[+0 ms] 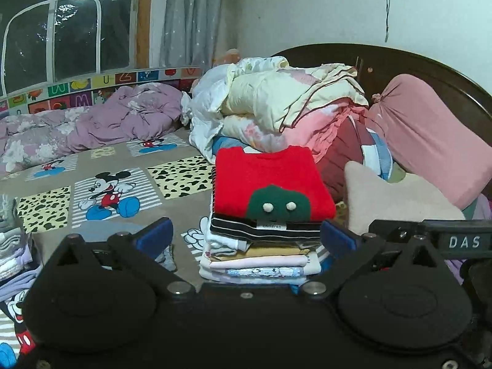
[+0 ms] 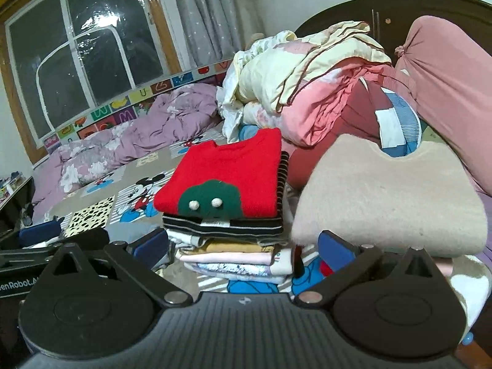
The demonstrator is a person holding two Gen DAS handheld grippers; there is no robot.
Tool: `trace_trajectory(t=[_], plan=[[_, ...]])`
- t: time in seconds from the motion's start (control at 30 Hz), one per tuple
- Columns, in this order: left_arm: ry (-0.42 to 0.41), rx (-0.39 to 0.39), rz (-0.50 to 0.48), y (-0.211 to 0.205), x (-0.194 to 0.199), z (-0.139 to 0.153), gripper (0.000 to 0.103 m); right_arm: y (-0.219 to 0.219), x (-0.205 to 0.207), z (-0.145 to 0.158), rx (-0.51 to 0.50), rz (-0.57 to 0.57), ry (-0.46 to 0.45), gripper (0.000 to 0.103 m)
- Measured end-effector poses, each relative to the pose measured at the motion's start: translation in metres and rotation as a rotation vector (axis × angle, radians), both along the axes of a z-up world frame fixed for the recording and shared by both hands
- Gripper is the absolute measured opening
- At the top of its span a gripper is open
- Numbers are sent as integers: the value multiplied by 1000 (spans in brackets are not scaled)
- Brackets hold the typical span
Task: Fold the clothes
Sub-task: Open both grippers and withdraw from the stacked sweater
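Observation:
A stack of folded clothes [image 1: 255, 255] stands on the bed, topped by a folded red sweater [image 1: 267, 178] with a green patch and two white pompoms. It also shows in the right wrist view [image 2: 227, 172]. My left gripper [image 1: 246, 235] is open and empty, its blue-padded fingers on either side of the stack's front. My right gripper [image 2: 243, 246] is open and empty, just in front of the same stack [image 2: 233, 246]. The right gripper's body shows at the right edge of the left wrist view [image 1: 461, 241].
A Mickey Mouse bedsheet [image 1: 107, 190] covers the bed. A heap of quilts [image 1: 276, 104] lies behind the stack. A beige cushion [image 2: 390, 196] and pink pillow [image 1: 430, 135] sit to the right. A purple duvet [image 1: 92, 120] lies by the window. More clothes [image 1: 12, 246] lie at left.

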State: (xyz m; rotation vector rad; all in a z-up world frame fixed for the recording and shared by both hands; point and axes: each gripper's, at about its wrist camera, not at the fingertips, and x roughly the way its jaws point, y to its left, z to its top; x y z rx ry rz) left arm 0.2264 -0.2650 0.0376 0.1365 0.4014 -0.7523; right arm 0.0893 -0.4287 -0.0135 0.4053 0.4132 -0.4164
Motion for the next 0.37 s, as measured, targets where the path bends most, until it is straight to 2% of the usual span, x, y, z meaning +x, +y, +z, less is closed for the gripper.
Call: trace_trajectory(t=[0.13, 0.27, 0.37], plan=[[-13, 15, 24, 1, -6, 2, 103, 6, -5, 3, -4, 7, 8, 103], [8, -2, 29, 5, -8, 3, 103, 11, -11, 5, -1, 7, 7, 103], [-5, -9, 43, 8, -12, 3, 103, 13, -14, 6, 1, 10, 7, 103]])
